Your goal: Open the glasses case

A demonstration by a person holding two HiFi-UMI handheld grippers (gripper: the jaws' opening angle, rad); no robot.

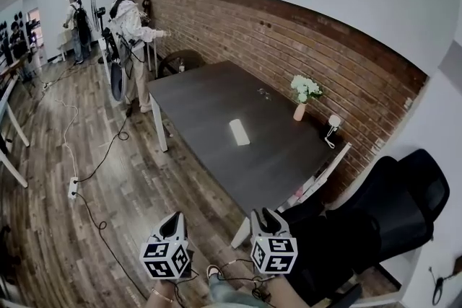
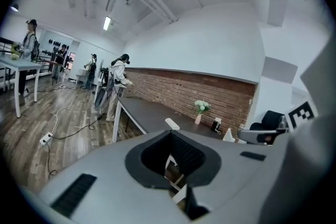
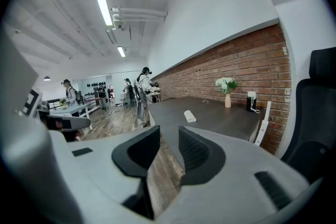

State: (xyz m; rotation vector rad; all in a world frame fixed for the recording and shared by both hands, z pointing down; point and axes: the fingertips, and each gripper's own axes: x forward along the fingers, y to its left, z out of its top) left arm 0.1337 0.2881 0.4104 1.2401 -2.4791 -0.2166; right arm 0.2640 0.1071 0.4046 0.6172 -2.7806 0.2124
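The glasses case (image 1: 239,131) is a white oblong lying closed near the middle of a dark table (image 1: 209,94). It also shows far ahead in the left gripper view as the case (image 2: 171,124) and in the right gripper view as the case (image 3: 189,116). Both grippers hang over the wooden floor, well short of the table's near corner. My left gripper (image 1: 173,221) (image 2: 170,136) has its tips together with nothing between them. My right gripper (image 1: 264,216) (image 3: 169,136) stands with a clear gap between its pads, and only floor shows through it.
A pink vase of white flowers (image 1: 300,110) and a small white device (image 1: 333,122) stand by the brick wall. A black office chair (image 1: 393,205) sits at the right. A power strip (image 1: 73,187) and cables lie on the floor. A person (image 1: 133,32) stands at the table's far end.
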